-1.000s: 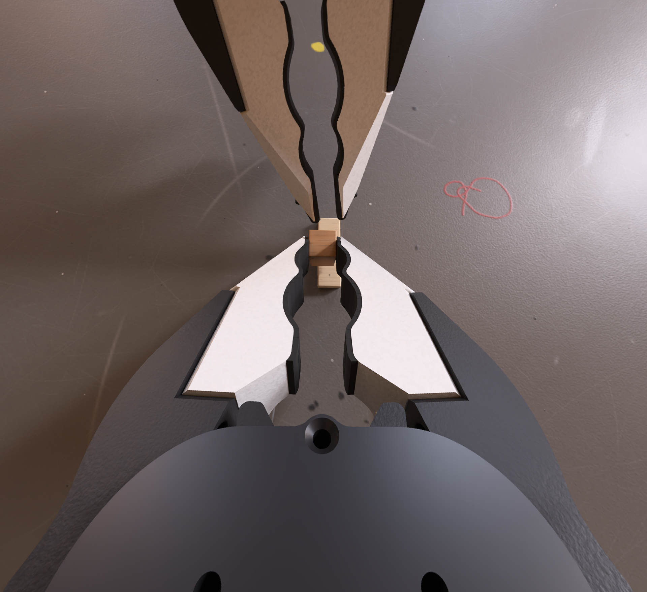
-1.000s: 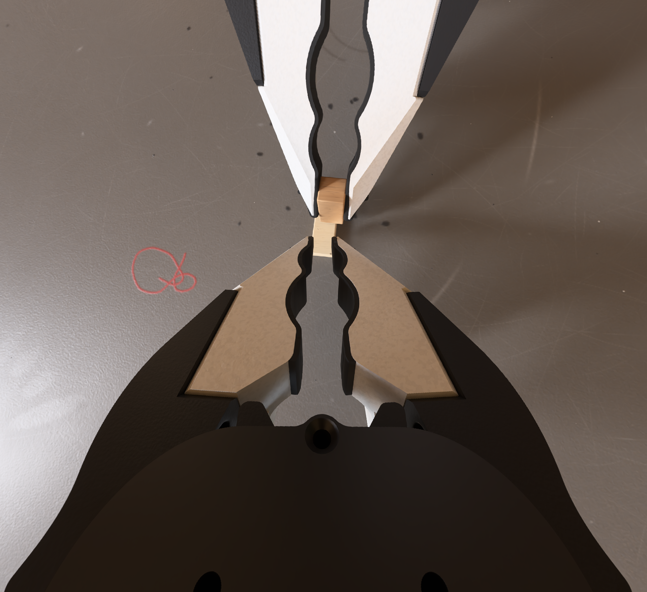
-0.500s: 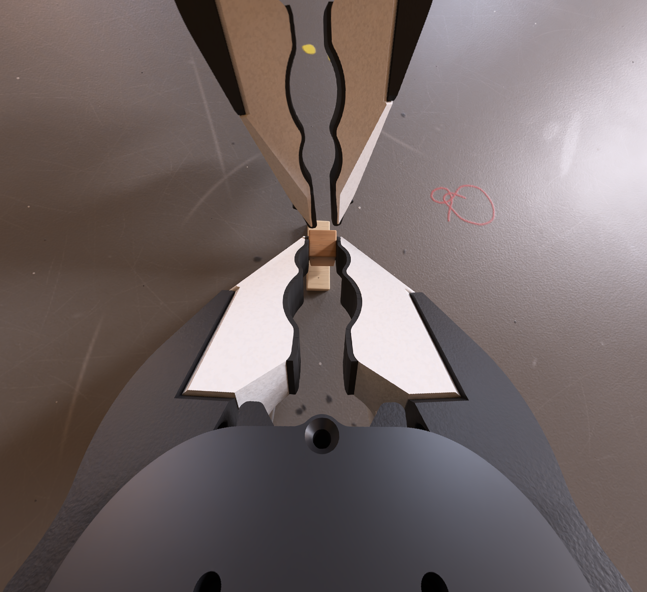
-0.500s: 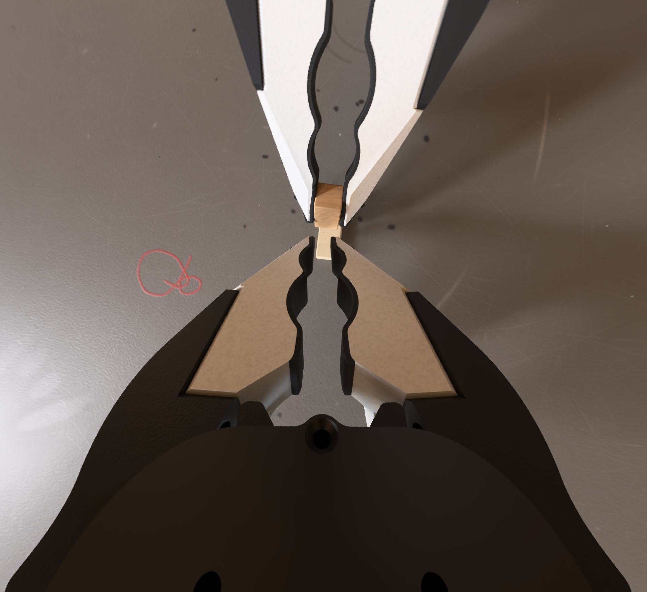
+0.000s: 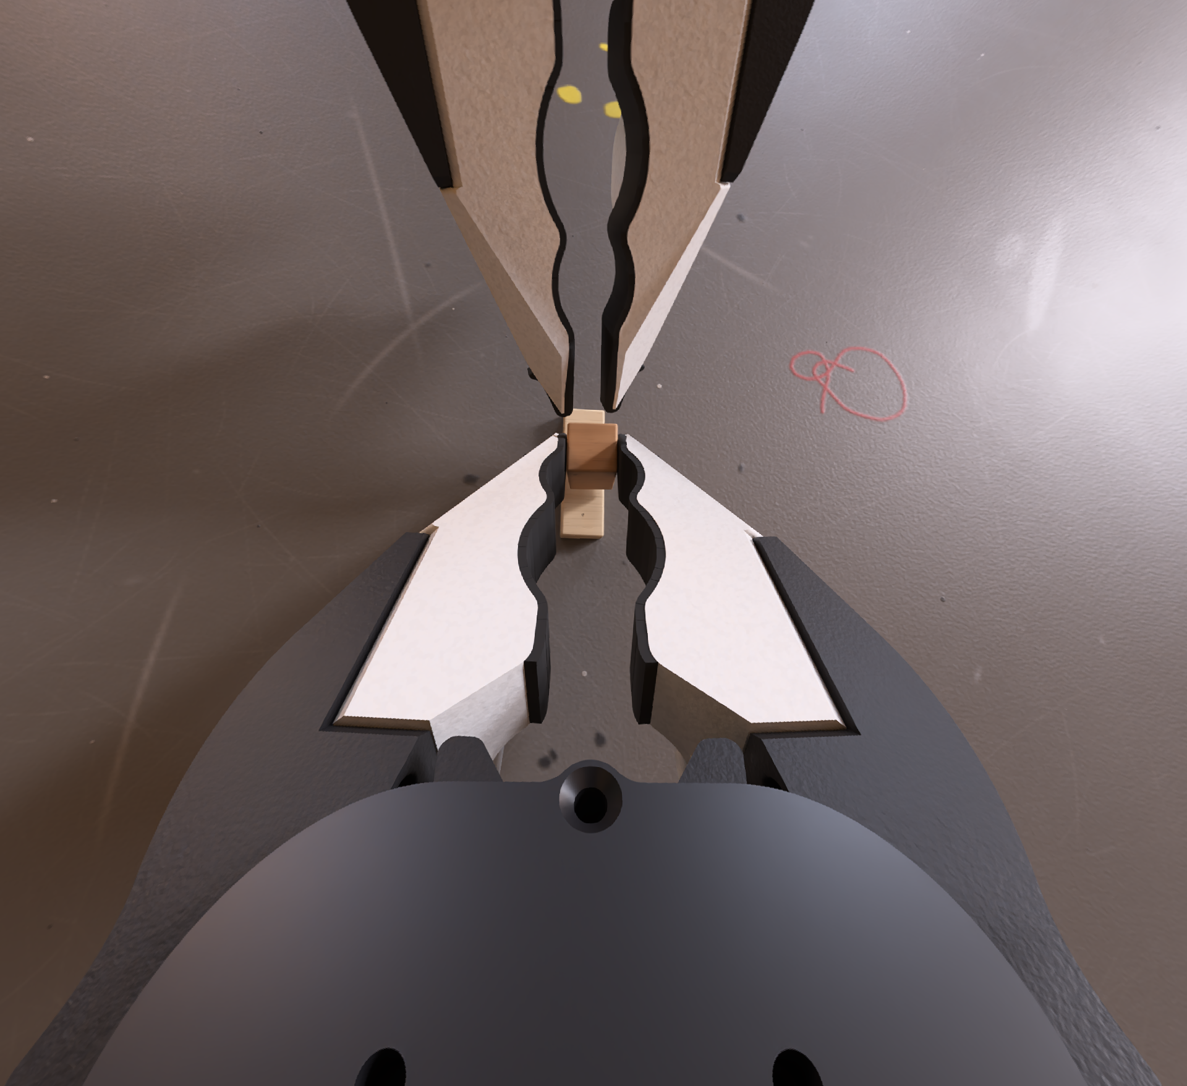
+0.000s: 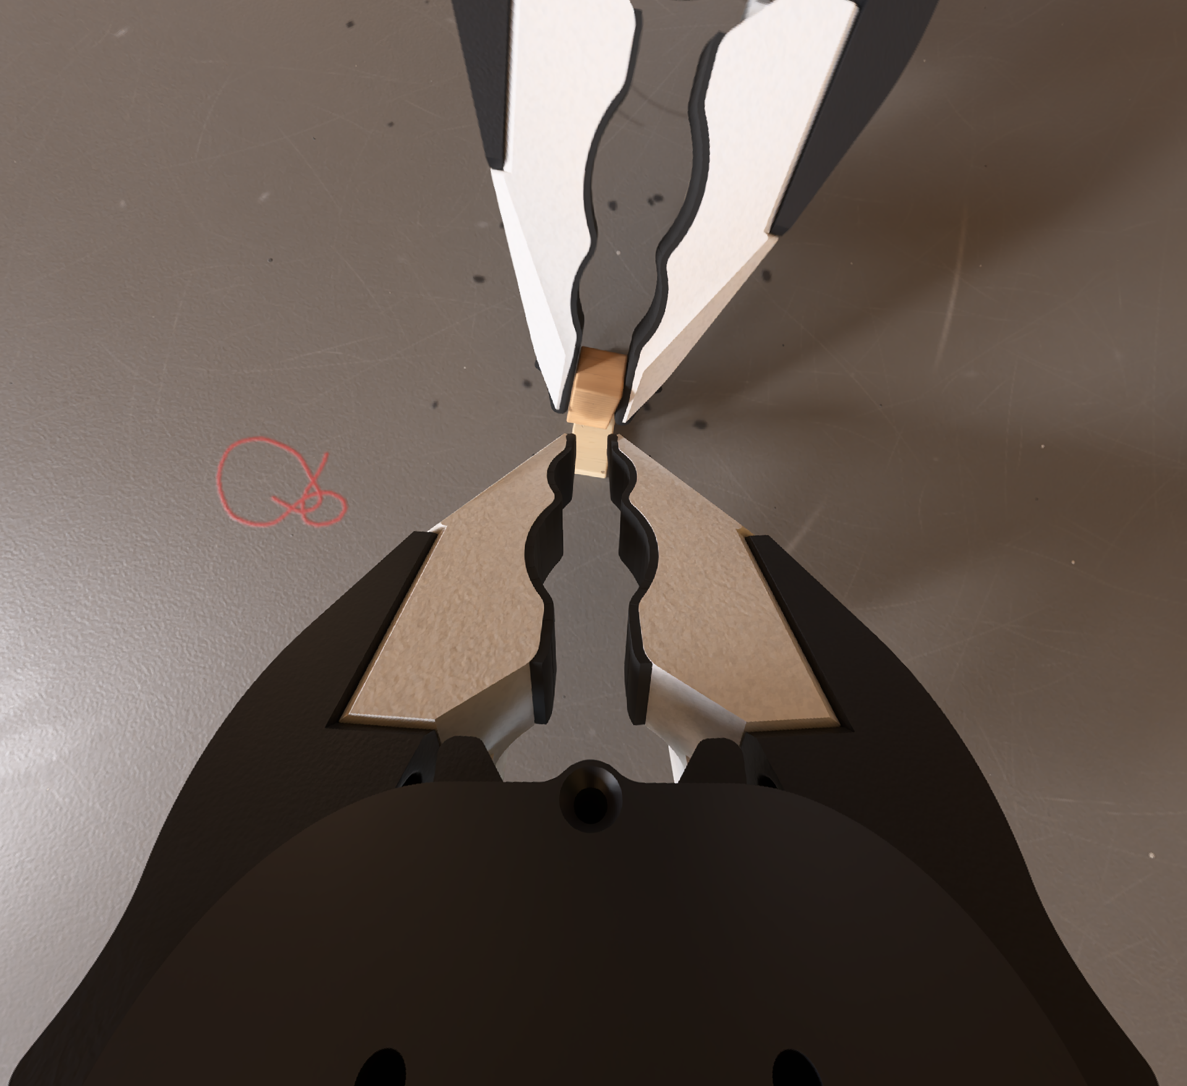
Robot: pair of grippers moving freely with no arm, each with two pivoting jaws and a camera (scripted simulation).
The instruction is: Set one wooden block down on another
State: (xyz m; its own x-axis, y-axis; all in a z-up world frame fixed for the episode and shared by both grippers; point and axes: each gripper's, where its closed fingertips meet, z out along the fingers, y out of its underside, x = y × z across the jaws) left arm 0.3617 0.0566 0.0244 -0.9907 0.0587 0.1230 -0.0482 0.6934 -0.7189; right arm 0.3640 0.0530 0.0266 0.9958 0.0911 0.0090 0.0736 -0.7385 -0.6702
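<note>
My left gripper (image 5: 591, 445), with white fingers, is shut on a darker wooden cube (image 5: 592, 446) and holds it directly over a paler wooden block (image 5: 583, 512). The two blocks look in contact or nearly so. The paler block seems to rest on the table. My right gripper (image 6: 589, 445), with tan fingers, faces the left one, its tips closed on the paler block (image 6: 591, 455). In the right wrist view the cube (image 6: 597, 387) sits between the left gripper's (image 6: 594, 400) white fingertips. In the left wrist view the right gripper (image 5: 584, 406) comes in from the top.
The table (image 5: 193, 349) is scratched grey-brown metal. A red scribble (image 5: 848, 384) is drawn to the right of the blocks in the left wrist view, and to the left in the right wrist view (image 6: 276, 490). Yellow spots (image 5: 568, 94) lie beyond the right gripper.
The left gripper and its cube have shifted slightly, so the cube sits more squarely over the paler block. Both grips are unchanged.
</note>
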